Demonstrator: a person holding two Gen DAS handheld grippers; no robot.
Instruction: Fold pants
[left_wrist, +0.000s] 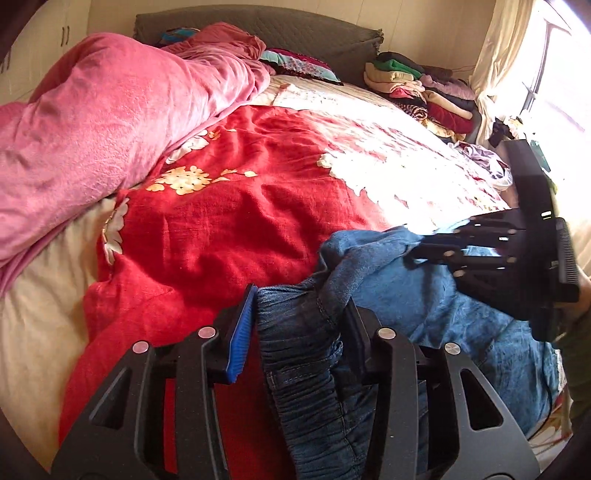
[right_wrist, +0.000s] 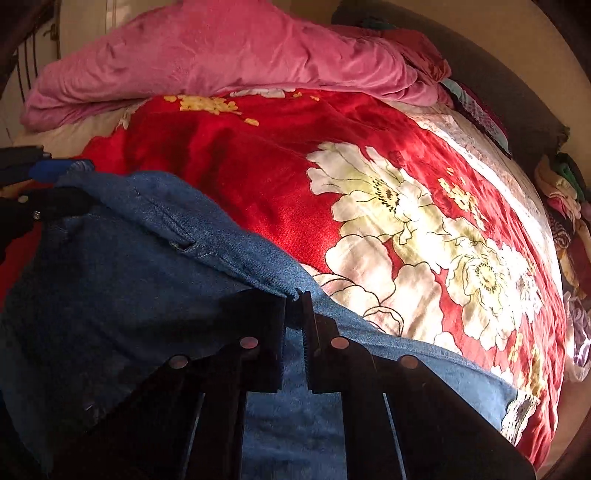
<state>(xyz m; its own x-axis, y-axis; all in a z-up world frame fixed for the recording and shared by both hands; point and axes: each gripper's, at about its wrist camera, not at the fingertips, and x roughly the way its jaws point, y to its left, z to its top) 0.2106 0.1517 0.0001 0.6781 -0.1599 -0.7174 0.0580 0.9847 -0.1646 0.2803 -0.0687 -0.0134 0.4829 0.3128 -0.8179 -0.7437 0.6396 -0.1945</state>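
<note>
Blue denim pants (left_wrist: 424, 302) lie bunched on the red floral bedspread (left_wrist: 240, 206) near the bed's front edge. My left gripper (left_wrist: 301, 325) is shut on the gathered elastic waistband, which fills the gap between the blue pad and the black finger. In the right wrist view, my right gripper (right_wrist: 294, 314) is shut on a thin edge of the pants (right_wrist: 129, 258), its ribbed pads almost meeting. The right gripper (left_wrist: 417, 251) also shows in the left wrist view, biting the denim from the right. At the far left of the right wrist view, the left gripper (right_wrist: 55, 181) holds the other end.
A rumpled pink blanket (left_wrist: 110, 122) is heaped along the left side of the bed. A pile of folded clothes (left_wrist: 417, 88) sits at the far right corner by the grey headboard (left_wrist: 277, 26). A bright curtained window (left_wrist: 506, 48) is on the right.
</note>
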